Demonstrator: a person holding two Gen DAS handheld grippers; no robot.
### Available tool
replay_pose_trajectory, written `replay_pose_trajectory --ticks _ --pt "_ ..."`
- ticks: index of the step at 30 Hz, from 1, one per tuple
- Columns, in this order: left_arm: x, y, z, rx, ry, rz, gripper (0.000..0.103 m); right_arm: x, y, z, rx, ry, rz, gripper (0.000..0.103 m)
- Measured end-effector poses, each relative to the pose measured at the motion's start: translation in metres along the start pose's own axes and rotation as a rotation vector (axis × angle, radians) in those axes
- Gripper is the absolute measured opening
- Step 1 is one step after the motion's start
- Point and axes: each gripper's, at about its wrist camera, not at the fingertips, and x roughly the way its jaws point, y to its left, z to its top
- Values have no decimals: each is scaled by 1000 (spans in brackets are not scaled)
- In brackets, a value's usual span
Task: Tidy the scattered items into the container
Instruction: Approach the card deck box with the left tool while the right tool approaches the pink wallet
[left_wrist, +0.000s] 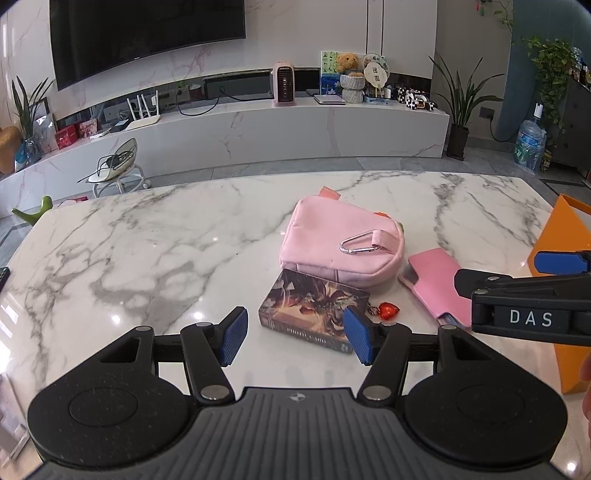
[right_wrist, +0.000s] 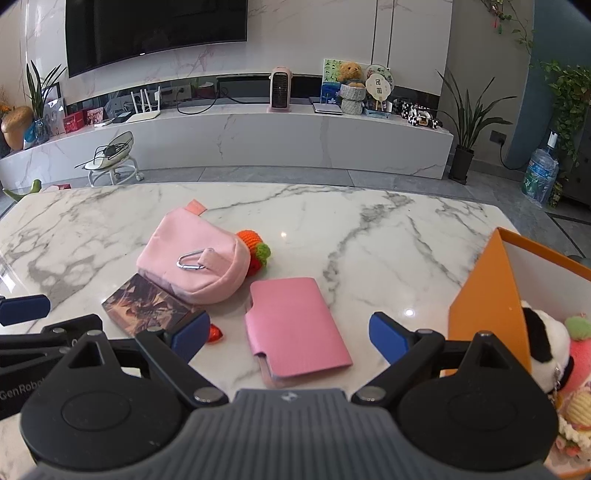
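**On the marble table: loose items, both grippers empty**

On the marble table (right_wrist: 369, 236) lie a pink pouch (right_wrist: 192, 262), card box (right_wrist: 147, 302), pink wallet (right_wrist: 295, 328), red foil heart (right_wrist: 215, 333) and crocheted orange toy (right_wrist: 255, 251). At right stands my orange container (right_wrist: 487, 306), plush toys inside. My left gripper (left_wrist: 295, 332) and right gripper (right_wrist: 288, 332) gape wide, holding nothing.

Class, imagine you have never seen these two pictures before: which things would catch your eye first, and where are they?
The pink pouch with its silver carabiner lies mid-table, a crocheted orange-and-green toy against its right side. Before it lie an illustrated card box and a pink wallet. At right stands the orange box, holding a plush panda.
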Motion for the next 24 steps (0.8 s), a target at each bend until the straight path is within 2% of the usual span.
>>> replay_pose_trajectory --ticks 5,7,11,15,21,24 --pt "18 -1 0 9 16 -26 69 18 -1 2 16 6 8 94" --pt "26 -3 -1 19 29 -35 76 27 -1 1 17 16 6 94" --pt "42 -8 -5 40 48 -38 80 45 -5 -4 24 50 5 94" --pt "52 -13 -9 81 43 -31 87 59 -9 -9 24 70 1 94" --pt "63 -14 -9 81 31 -40 99 78 -11 -15 21 103 5 94" --pt "68 -15 -8 115 19 -36 101 85 -13 -18 33 116 13 95"
